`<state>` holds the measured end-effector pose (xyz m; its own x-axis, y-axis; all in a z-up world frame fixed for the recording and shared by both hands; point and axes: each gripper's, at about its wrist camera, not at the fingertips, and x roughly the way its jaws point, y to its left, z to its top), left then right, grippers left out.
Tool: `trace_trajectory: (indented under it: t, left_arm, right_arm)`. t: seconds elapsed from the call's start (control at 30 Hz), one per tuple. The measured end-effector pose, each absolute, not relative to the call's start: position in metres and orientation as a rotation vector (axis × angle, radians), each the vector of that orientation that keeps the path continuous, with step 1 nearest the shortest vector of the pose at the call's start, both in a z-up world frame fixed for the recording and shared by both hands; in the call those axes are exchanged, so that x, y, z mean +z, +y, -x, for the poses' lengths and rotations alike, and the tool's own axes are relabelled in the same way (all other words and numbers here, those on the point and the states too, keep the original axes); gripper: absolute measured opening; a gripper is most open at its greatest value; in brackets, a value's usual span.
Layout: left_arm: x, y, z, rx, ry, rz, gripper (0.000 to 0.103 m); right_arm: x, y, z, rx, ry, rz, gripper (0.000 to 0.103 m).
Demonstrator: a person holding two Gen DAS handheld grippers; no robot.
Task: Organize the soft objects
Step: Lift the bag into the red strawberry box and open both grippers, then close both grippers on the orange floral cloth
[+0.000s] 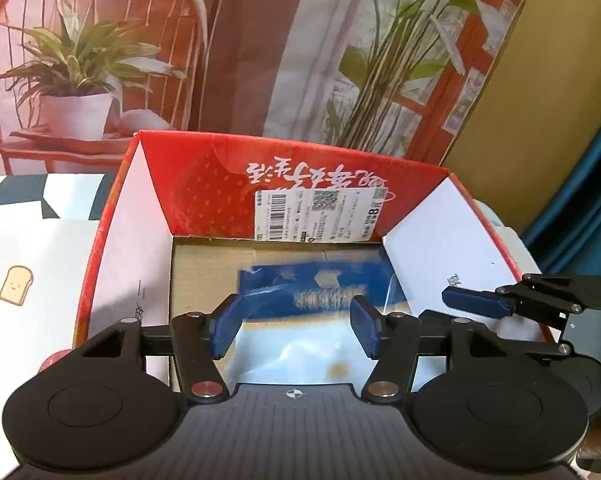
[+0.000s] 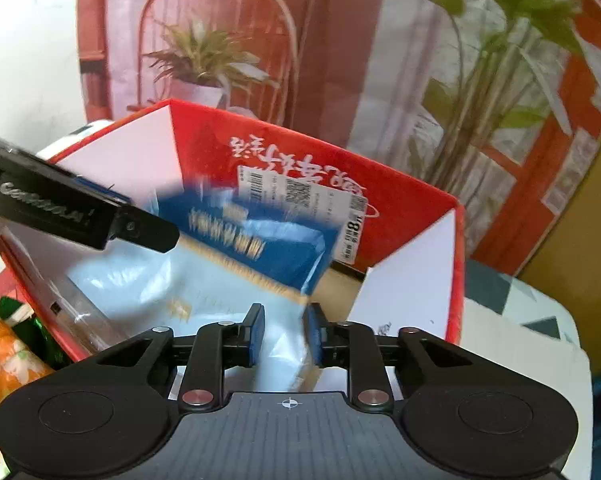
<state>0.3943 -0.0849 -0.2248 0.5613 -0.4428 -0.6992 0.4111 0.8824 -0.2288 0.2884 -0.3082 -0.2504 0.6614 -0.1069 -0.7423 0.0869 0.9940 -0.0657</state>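
A red cardboard box with white side flaps stands open in front of both grippers. A soft blue and white plastic packet lies flat on its floor. My left gripper hangs over the near end of the packet, open, with its blue pads clear of it. The right gripper shows side-on over the box's right flap. In the right wrist view the packet is blurred. My right gripper is a narrow gap open above the packet's white end, apparently not pressing it. The left gripper reaches in from the left.
A printed backdrop of potted plants and a red chair rises just behind the box. The box sits on a white cloth with a toast print. An orange floral cloth and something green lie left of the box.
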Motion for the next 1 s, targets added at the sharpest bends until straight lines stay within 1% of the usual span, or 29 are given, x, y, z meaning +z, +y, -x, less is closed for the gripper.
trace_trajectory:
  t: [0.1,0.2,0.33,0.53,0.7,1.0]
  left_arm:
    - [-0.216,-0.083,-0.383,-0.509,0.808,0.023,0.062]
    - [-0.204,-0.076,-0.364,-0.520,0.766,0.015,0.062]
    - [-0.192,-0.059,-0.333,-0.502,0.723,0.026,0.061]
    - [-0.190,-0.030,-0.284,-0.479,0.702,0.078,0.059]
    - [-0.210,-0.017,-0.250,-0.481,0.733,0.114,0.059]
    - [-0.256,-0.010,-0.229,-0.435,0.839,0.151,0.059]
  right_arm:
    - [-0.246,-0.308,-0.280,-0.130,0.822,0.024,0.026]
    - [-0.236,-0.309,-0.264,-0.133,0.781,-0.037,0.026]
    - [-0.215,-0.303,-0.227,-0.122,0.655,-0.142,0.027]
    - [-0.200,-0.280,-0.175,-0.105,0.524,-0.206,0.027]
    - [-0.214,-0.255,-0.152,-0.087,0.549,-0.211,0.027]
    - [-0.261,-0.223,-0.134,-0.045,0.659,-0.193,0.029]
